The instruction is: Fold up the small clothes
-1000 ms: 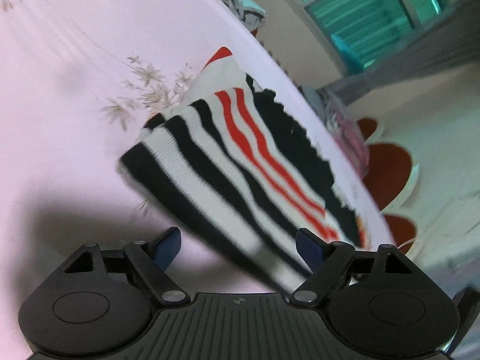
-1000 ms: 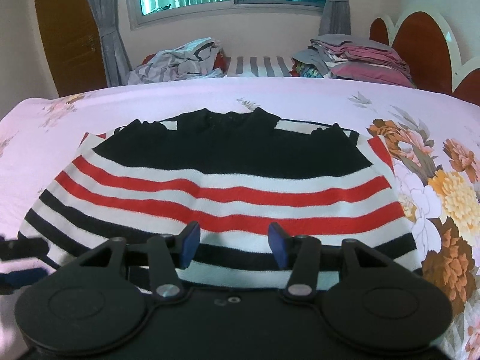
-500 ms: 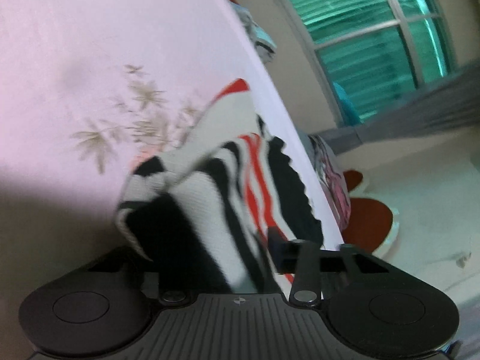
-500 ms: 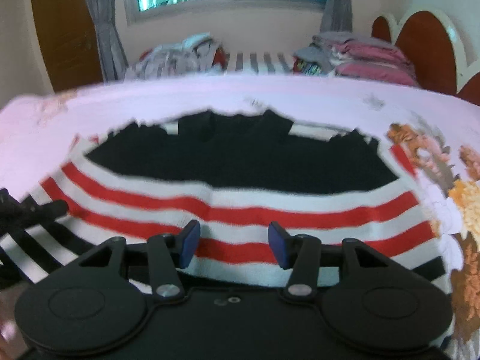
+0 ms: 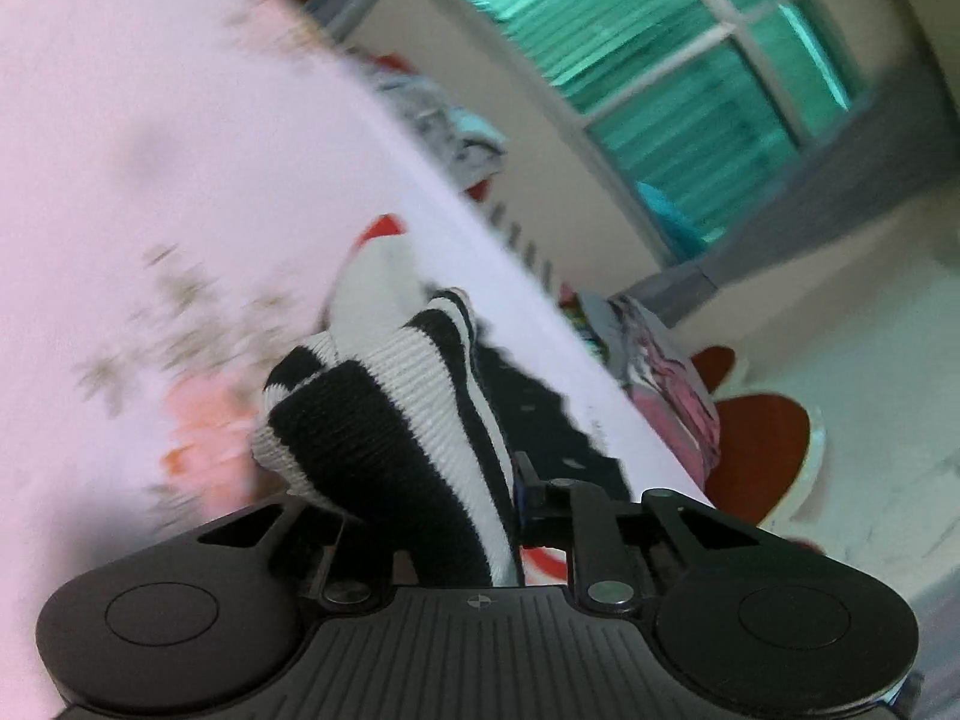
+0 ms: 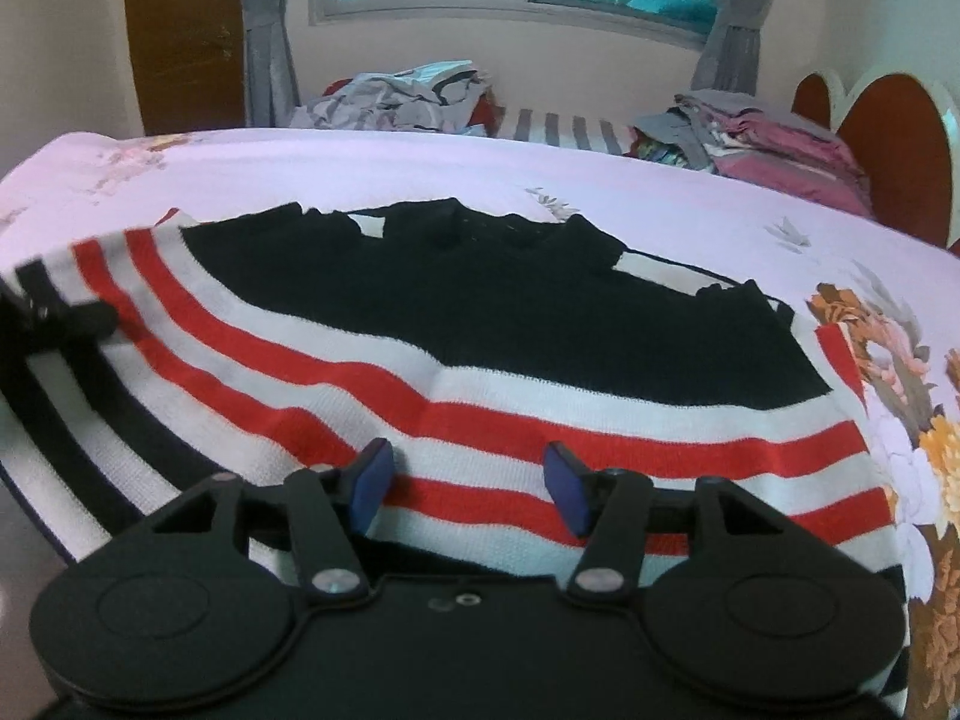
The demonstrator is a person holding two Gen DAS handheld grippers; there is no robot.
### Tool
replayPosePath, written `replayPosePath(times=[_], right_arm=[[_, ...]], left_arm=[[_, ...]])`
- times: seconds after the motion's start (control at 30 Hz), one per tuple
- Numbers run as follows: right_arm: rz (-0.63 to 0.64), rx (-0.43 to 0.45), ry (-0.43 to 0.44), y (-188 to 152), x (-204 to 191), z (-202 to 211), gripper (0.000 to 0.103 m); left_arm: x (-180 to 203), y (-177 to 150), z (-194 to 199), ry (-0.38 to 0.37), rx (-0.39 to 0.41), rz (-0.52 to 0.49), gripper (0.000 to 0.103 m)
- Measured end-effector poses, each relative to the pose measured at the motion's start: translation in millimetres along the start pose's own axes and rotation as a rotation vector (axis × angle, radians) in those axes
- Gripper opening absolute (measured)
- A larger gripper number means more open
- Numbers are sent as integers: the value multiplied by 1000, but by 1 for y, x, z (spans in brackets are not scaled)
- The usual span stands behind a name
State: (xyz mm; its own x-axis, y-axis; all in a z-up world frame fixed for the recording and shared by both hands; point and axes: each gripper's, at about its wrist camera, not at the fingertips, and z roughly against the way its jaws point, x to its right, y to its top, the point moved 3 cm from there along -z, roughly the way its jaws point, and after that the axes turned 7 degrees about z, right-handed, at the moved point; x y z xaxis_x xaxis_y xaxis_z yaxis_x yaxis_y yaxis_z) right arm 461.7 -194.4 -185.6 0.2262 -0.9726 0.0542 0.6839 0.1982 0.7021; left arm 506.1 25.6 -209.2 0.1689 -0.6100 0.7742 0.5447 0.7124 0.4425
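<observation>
A small knit sweater (image 6: 510,324) with black, white and red stripes lies on the pink bed sheet (image 6: 420,162). My left gripper (image 5: 438,516) is shut on the sweater's (image 5: 384,420) lower left corner, with the cloth bunched between the jaws and lifted off the sheet. It shows at the left edge of the right wrist view (image 6: 54,324). My right gripper (image 6: 468,480) is open and empty just above the red and white stripes near the hem.
The sheet carries a flower print at the right (image 6: 912,408). A loose pile of clothes (image 6: 408,96) and a folded stack (image 6: 762,138) lie beyond the bed's far edge. A red headboard (image 6: 888,150) stands at the right.
My left gripper closed on the sweater's corner and raised it, bunching the cloth. My right gripper moved forward over the hem and stayed open.
</observation>
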Motion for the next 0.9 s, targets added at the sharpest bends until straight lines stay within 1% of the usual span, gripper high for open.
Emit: replayPosePath(times=[0.1,0.2,0.23,0.3,0.33,0.43,0.5,0.57,0.6,0.63,0.67,0.7,0.77,0.83,0.87,0.9], right_arm=[[-84,21,61,3,20,11,57],[-135,51,71,-1,46,29,57],[-151,58,71,-3,56,35,57],[-183,73,51,-9,80,49,57],[-195,76,41,-12,91,53,57],[-251,72,-7,-28,127,66,57],[-286,57,-47,-40,152,71,57],[-330,44,-65,-52,170,75,57],[-352,43,-67,-56,179,77,57],[-362,47,-67,-57,184,78,57],[-367,57,-65,-57,189,82,57],[-369,72,-57,-56,192,85,57],[-380,96,-24,-51,193,89,57],[-410,102,42,-47,194,89,58],[-427,99,76,-45,195,87,62],[-449,87,124,-44,193,84,70]], left_arm=[[43,-3,-1,-39,0,-123,19],[95,-20,-11,-91,-21,-266,19],[106,-25,-12,-106,-27,-303,19],[134,-45,-20,-145,-52,-389,19],[146,-58,-26,-166,-77,-425,19],[168,-98,-45,-193,-151,-530,19],[170,-126,-52,-181,-221,-605,20],[169,-153,-58,-154,-281,-690,21],[170,-164,-61,-128,-295,-752,25],[166,-169,-56,-119,-302,-788,27],[167,-173,-52,-126,-296,-810,38],[169,-173,-45,-139,-289,-818,56],[175,-175,-34,-172,-314,-813,74],[180,-178,-21,-184,-325,-818,77],[182,-177,-16,-193,-335,-814,77],[183,-174,-12,-199,-346,-802,77]])
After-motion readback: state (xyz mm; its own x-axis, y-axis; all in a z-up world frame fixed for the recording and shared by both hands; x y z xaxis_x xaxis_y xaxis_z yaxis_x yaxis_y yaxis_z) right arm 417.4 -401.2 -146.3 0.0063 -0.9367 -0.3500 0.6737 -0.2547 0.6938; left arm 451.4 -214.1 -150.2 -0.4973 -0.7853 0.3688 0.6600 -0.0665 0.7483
